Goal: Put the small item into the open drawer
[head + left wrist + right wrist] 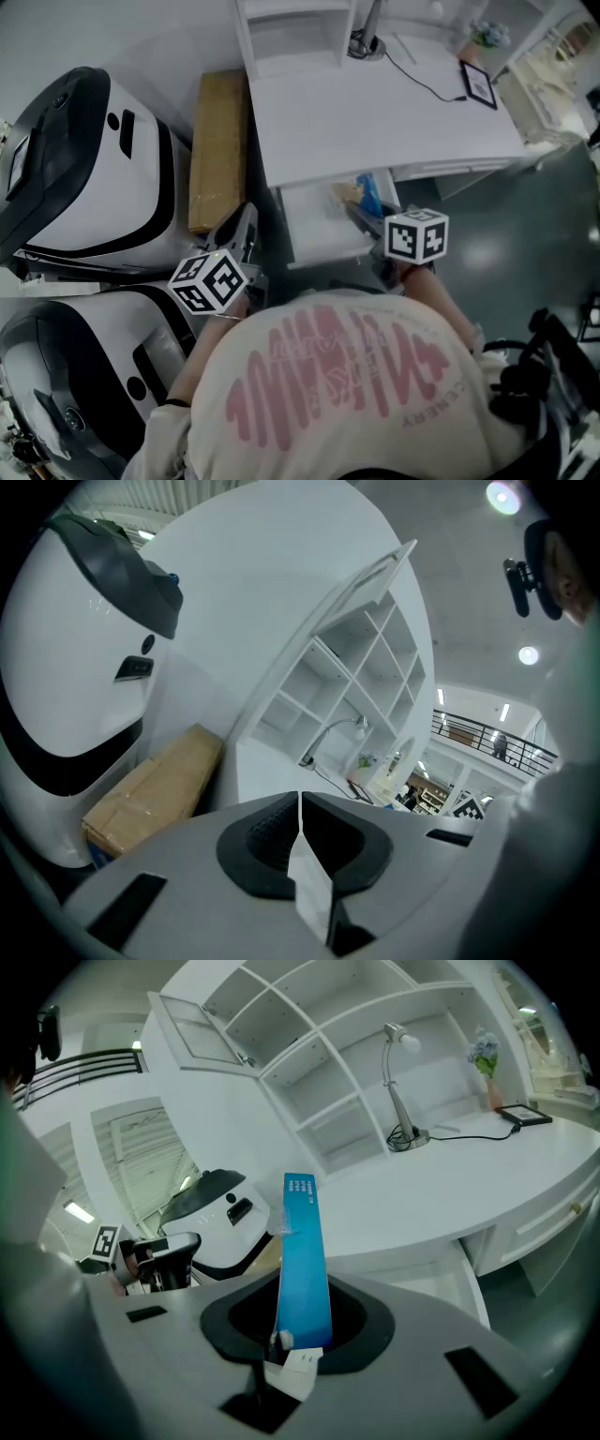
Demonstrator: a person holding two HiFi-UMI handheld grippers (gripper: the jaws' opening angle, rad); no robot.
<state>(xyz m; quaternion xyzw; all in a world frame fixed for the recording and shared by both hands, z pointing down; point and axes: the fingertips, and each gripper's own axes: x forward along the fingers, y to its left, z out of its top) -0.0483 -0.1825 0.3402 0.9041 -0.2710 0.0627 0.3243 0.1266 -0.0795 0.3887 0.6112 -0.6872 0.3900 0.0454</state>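
blue packet (305, 1260) is standing up tall in the right gripper (298, 1340), jaws pinching in narrow on its lower end. in the head view it's hanging right over the drawer (314, 220), toward the drawer's right side. left gripper (300, 803) is idling off to the drawer's left, jaws pressed together on nothing. the drawer is sitting pulled out and open, with something yellowish (348, 192), hard to make out, lying toward its back. looks like we're heading into the drop. to do it well: be keeping the packet's far end inside the drawer's walls, tipping it flatter and lowering it close to the drawer floor before easing the jaws apart, so it isn't toppling over the front rim. cardboard box (217, 150) is lying left of the drawer. beyond the drawer the white desk (375, 103) is stretching away, lamp (366, 42) standing at its far edge.
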